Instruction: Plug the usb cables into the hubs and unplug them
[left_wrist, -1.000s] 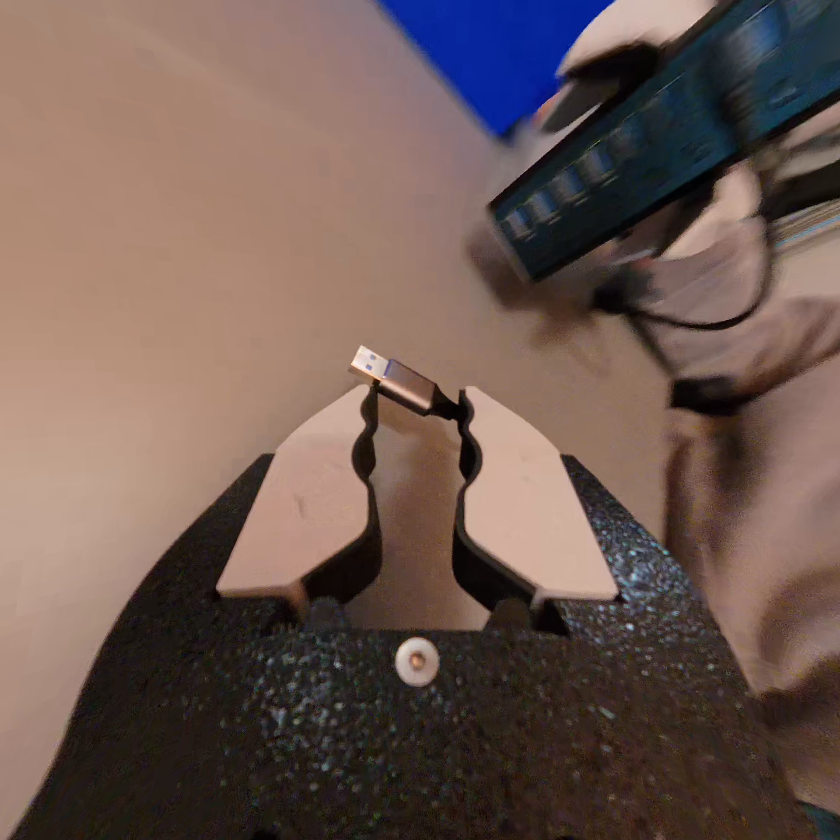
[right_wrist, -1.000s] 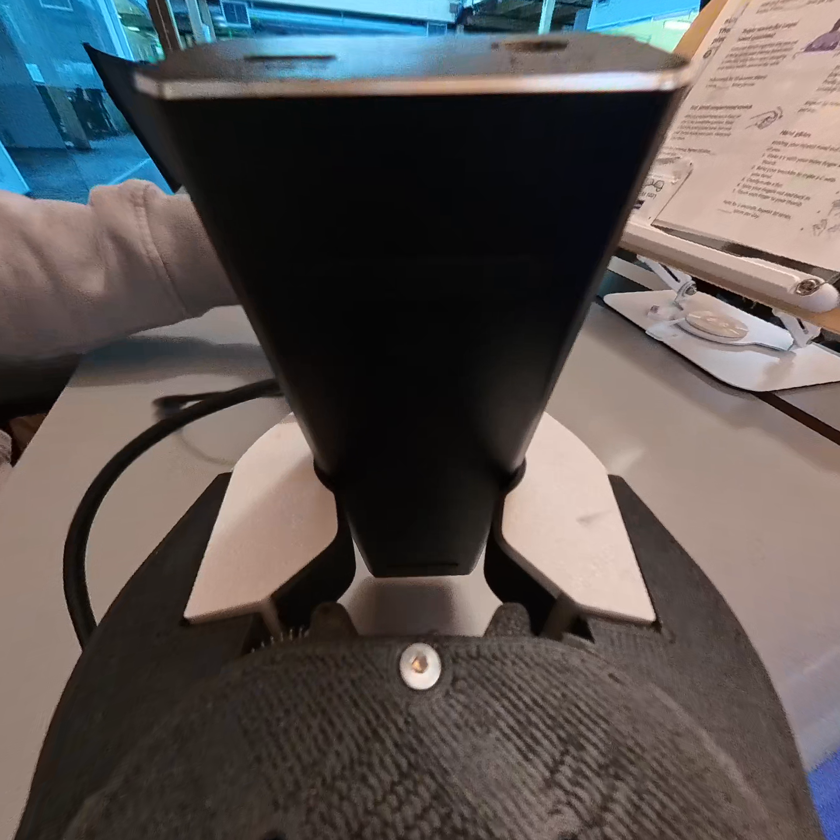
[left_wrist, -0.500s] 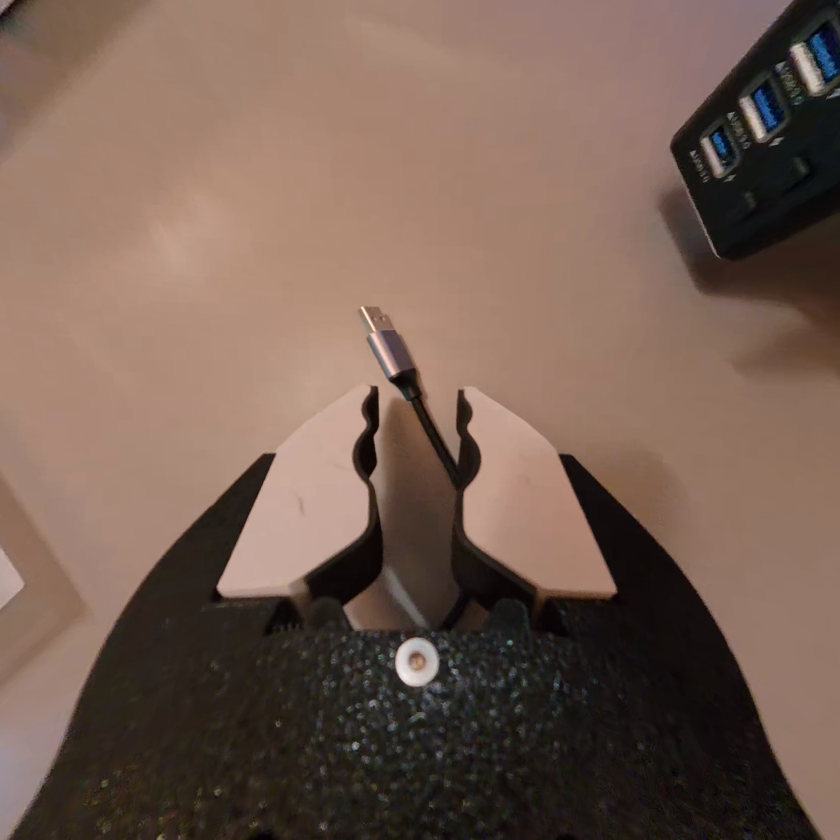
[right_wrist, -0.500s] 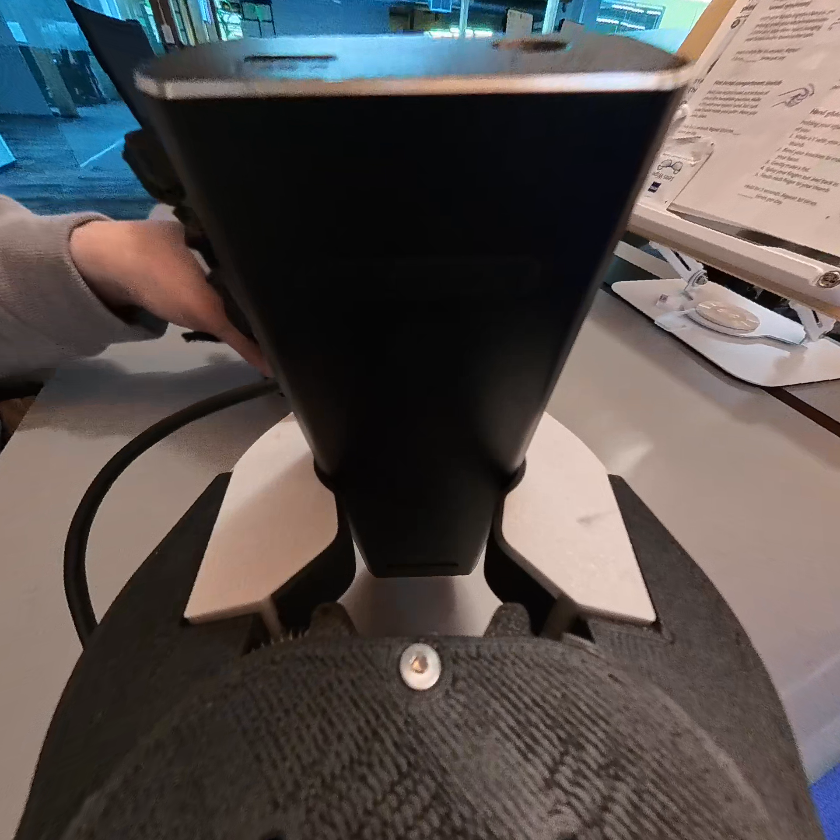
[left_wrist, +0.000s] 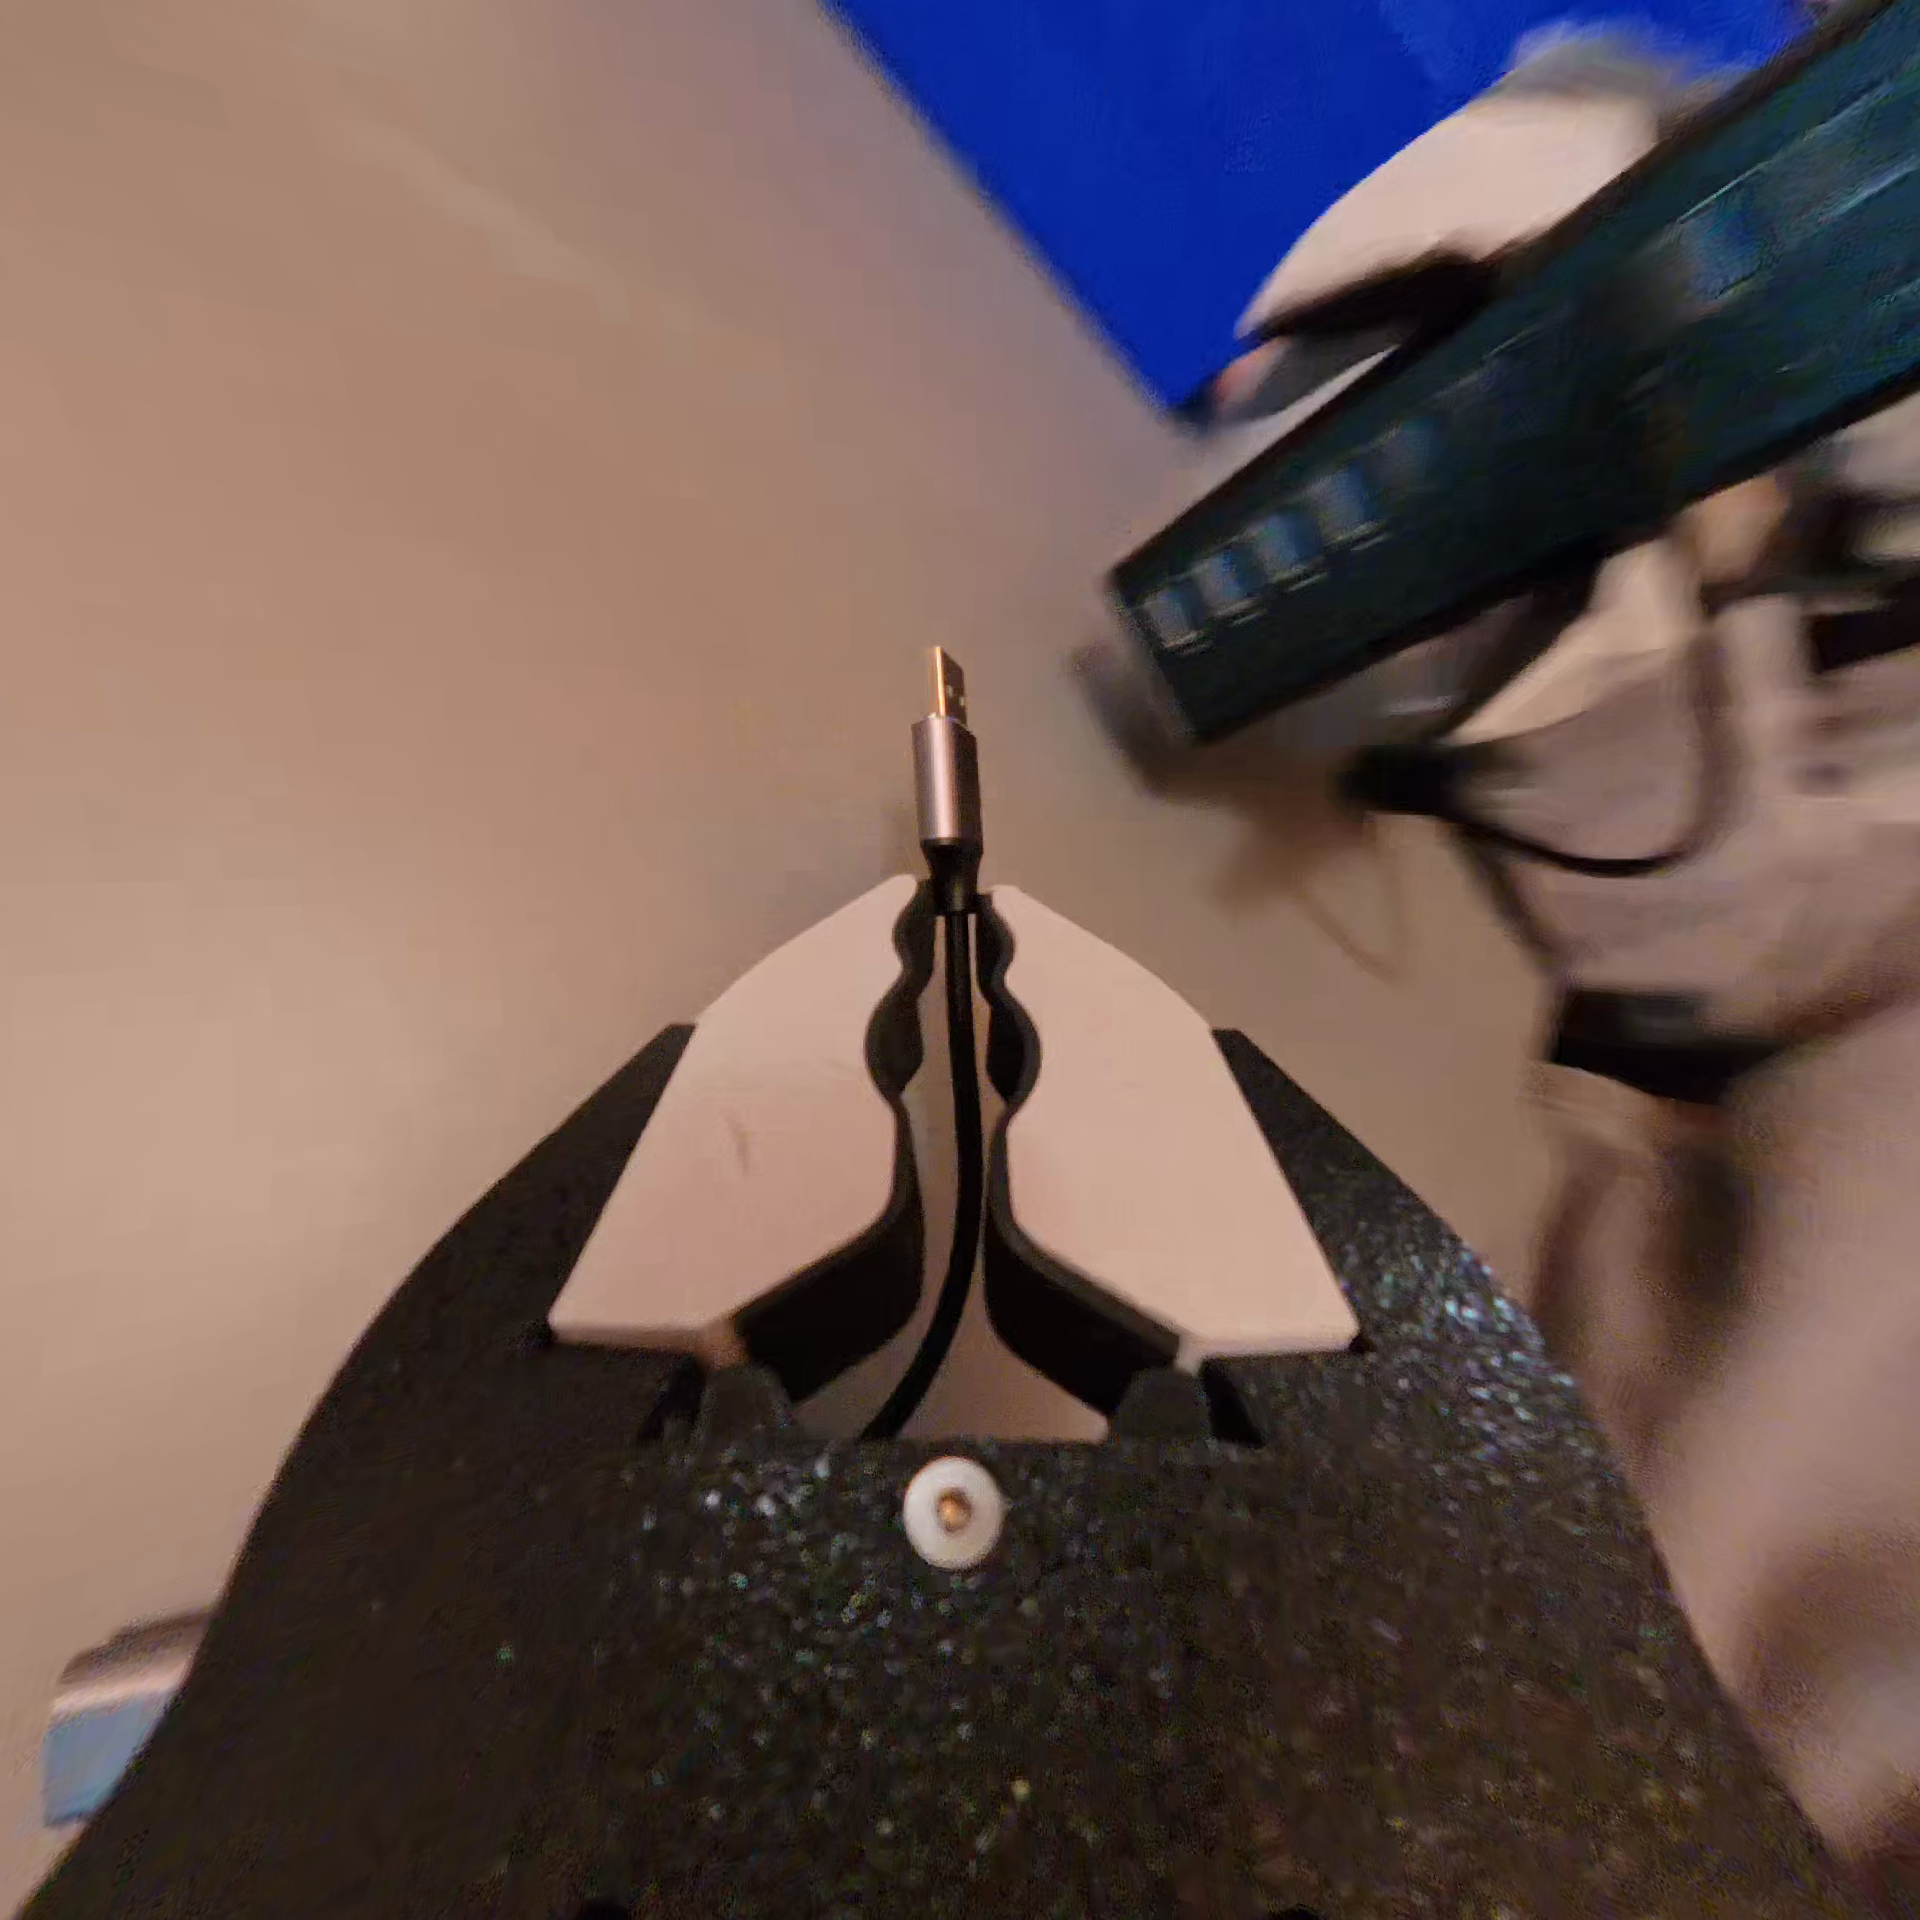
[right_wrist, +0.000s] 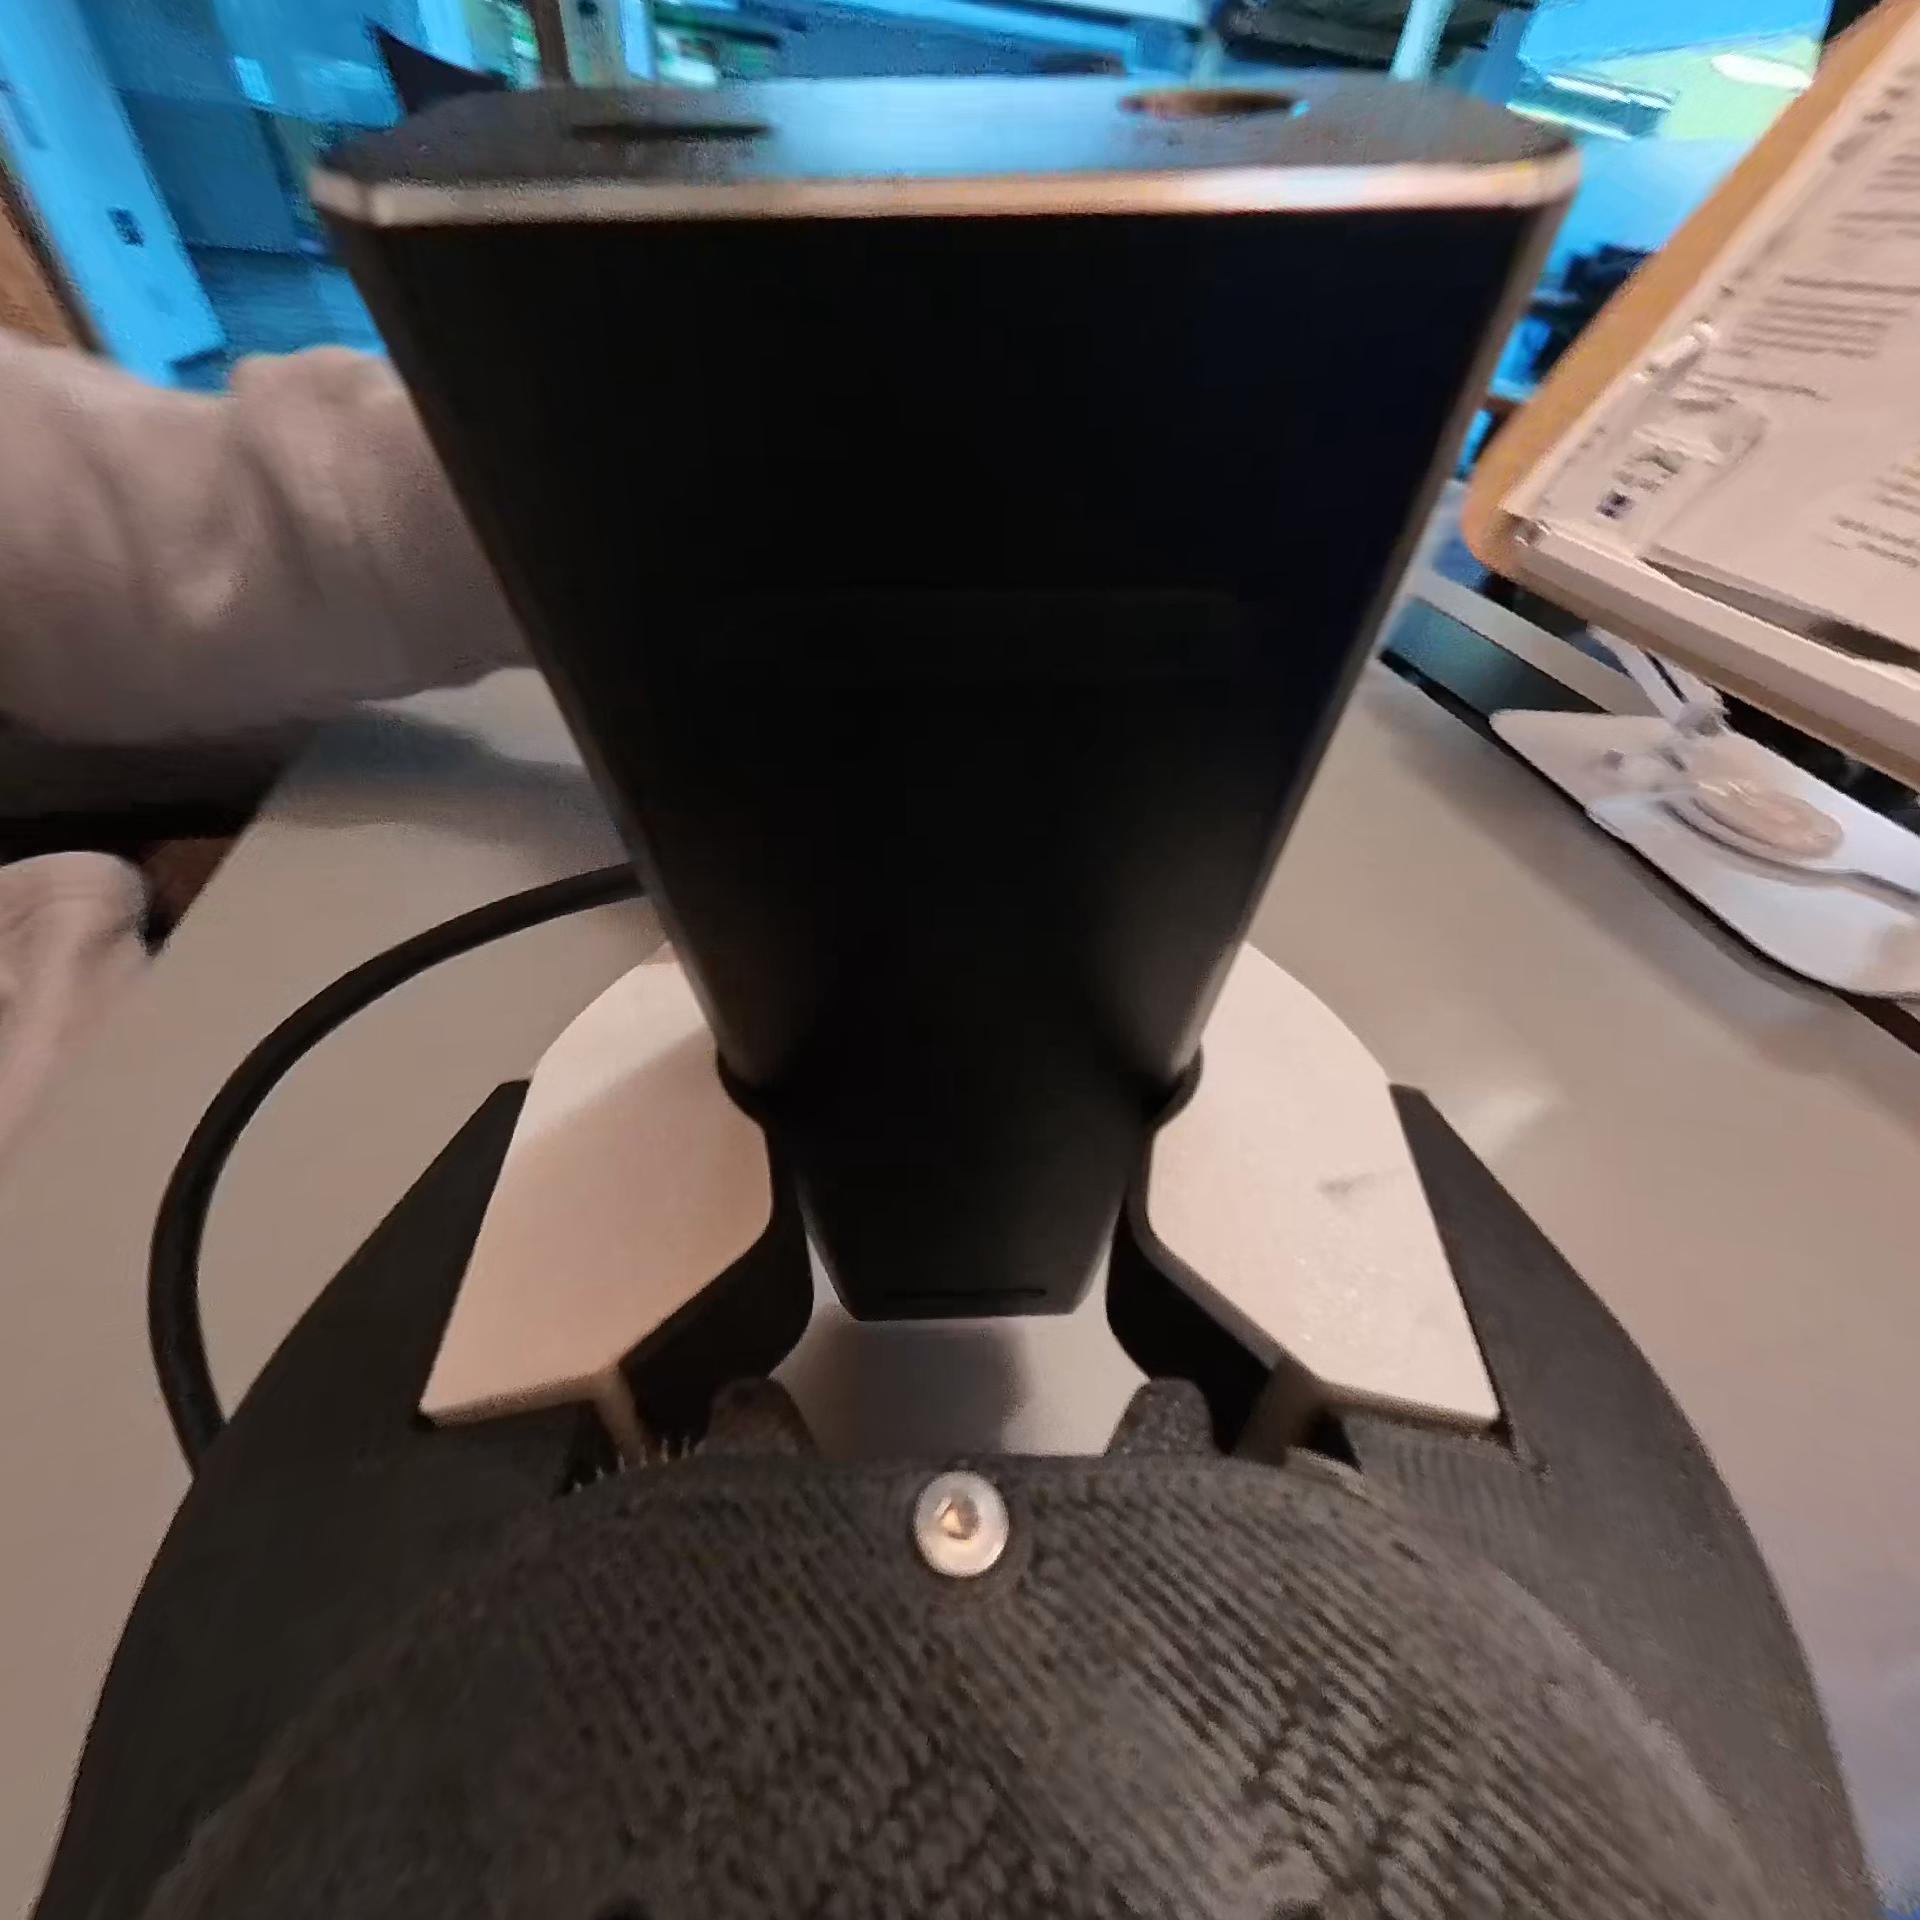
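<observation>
My left gripper is shut on a thin black USB cable just behind its grey metal plug, which sticks straight out past the fingertips above the beige table. A long black USB hub with a row of blue ports is blurred at the upper right, held up off the table. In the right wrist view my right gripper is shut on that black hub, which stands up from between the fingers and fills the middle of the view.
A thick black cable loops on the grey table at the left. A person's grey sleeve reaches in from the left. A white stand holding printed sheets sits at the right. Tangled black cables hang under the hub.
My left gripper closed on the cable; the plug now points straight ahead. The left view swung so the hub sits nearer at upper right. The person's hand drew back to the left.
</observation>
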